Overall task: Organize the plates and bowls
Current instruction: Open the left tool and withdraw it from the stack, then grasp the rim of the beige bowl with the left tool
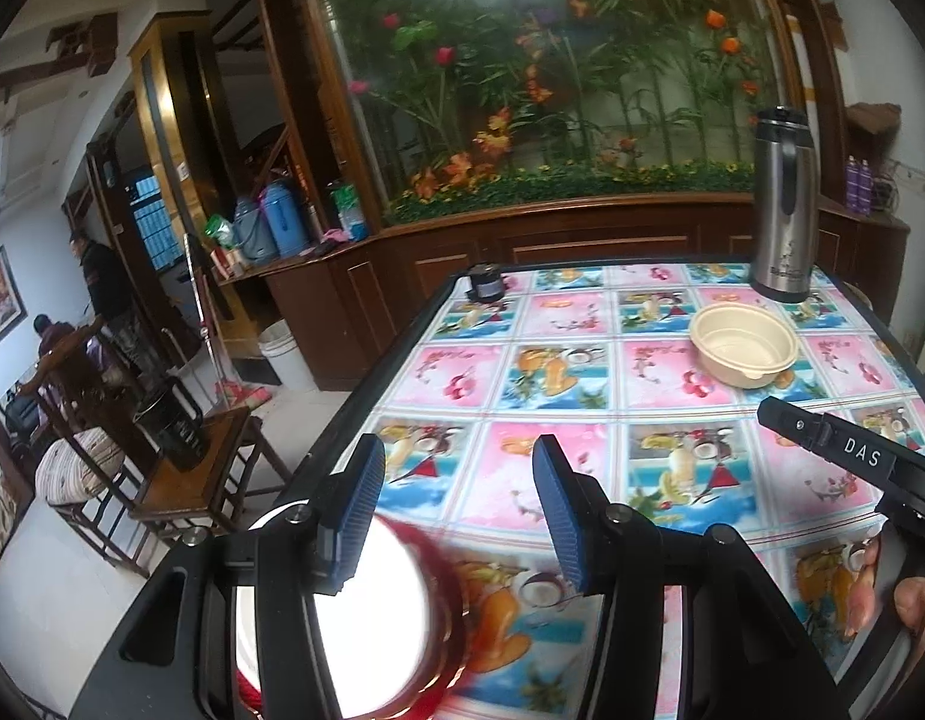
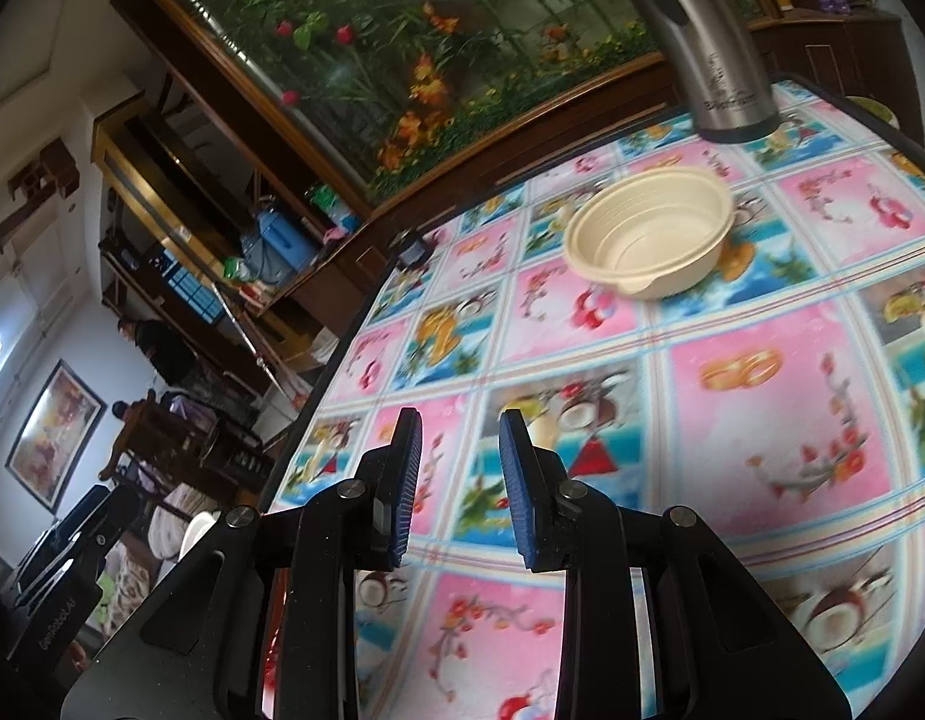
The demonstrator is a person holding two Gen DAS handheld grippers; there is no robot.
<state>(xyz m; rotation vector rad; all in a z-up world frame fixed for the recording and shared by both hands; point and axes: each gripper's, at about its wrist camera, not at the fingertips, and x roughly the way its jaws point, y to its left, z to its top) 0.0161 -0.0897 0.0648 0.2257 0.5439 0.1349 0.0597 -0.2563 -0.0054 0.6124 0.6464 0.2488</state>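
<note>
Left gripper (image 1: 459,516): jaws apart over the near table edge — blue pads (image 1: 360,513) part-way open, a white plate (image 1: 366,618) with a dark red rim lying below and just behind them; whether the left pad touches that rim, cannot tell.

Right gripper (image 2: 459,489): jaws a little apart, nothing between the pads, aimed across the cloth toward the bowl; seen from the left wrist as a black finger at the right edge.

Bowl (image 2: 648,231): cream, ribbed inside, empty, upright on the tablecloth at mid-table, well apart from both grippers and from the plate.

Progress: judged early — bowl and plate lying apart, nothing stacked, neither piece clearly gripped; gathering the two into one spot looks wholly left to do.

Tablecloth (image 2: 762,420): glossy, squares of pink blossom and blue fruit prints, flat over a dark-edged table.

Flask (image 1: 783,204): steel with black handle, upright near the far edge, just behind the bowl.

Small dark object (image 1: 485,282): at the far left corner of the table; too small to name.

Room: planted glass case (image 1: 552,72) with orange and red flowers on a wooden cabinet beyond; blue flasks on a side shelf; wooden chair (image 1: 180,468) at left — people in the background, blurred.
</note>
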